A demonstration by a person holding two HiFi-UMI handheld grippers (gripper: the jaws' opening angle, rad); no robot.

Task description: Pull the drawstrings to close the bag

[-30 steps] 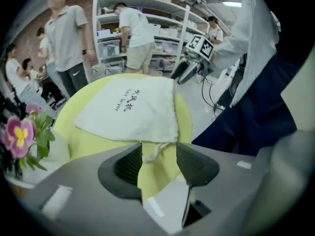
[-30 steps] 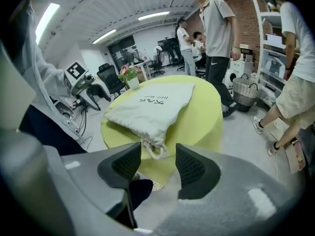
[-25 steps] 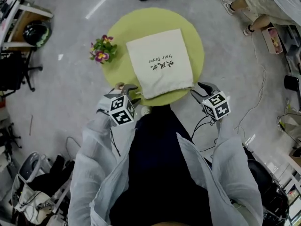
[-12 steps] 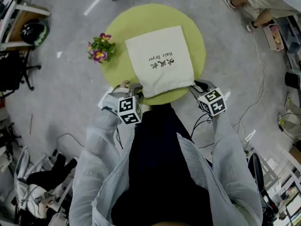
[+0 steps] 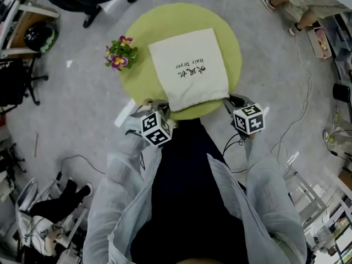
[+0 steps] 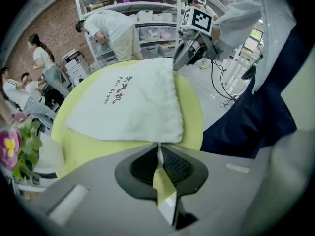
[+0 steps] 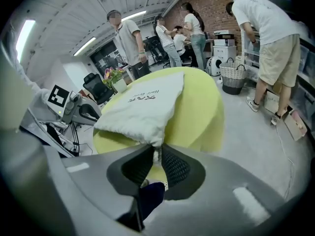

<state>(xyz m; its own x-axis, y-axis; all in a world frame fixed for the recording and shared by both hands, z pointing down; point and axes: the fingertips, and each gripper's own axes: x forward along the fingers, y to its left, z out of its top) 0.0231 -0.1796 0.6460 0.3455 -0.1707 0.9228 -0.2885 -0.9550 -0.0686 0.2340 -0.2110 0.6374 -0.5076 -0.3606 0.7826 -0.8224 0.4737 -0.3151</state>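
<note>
Listing what I had before me: one white cloth bag (image 5: pixel 190 65), printed side up, lying flat about the middle of the round yellow-green table (image 5: pixel 231 32), with its gathered mouth at the table's near edge, closest to me, so that both cords could be reached from there. One left gripper (image 5: pixel 155 103), at the near-left corner of the bag; its jaws had just been closing and were pressed together on the left drawstring (image 6: pixel 158 150), a thin white cord running from the bag's corner in between the pads. One right gripper (image 5: pixel 235 99), at the near-right corner; its jaws had likewise just been closing and pinched the right drawstring (image 7: pixel 156 154) just where it left the fabric, though I could not tell whether some cloth was caught with it. One pot of flowers (image 5: pixel 121 55), at the table's left edge, apart from the bag. I judged that the two grips sat at opposite corners so that an outward pull would cinch the mouth, which was not yet drawn tight.
</note>
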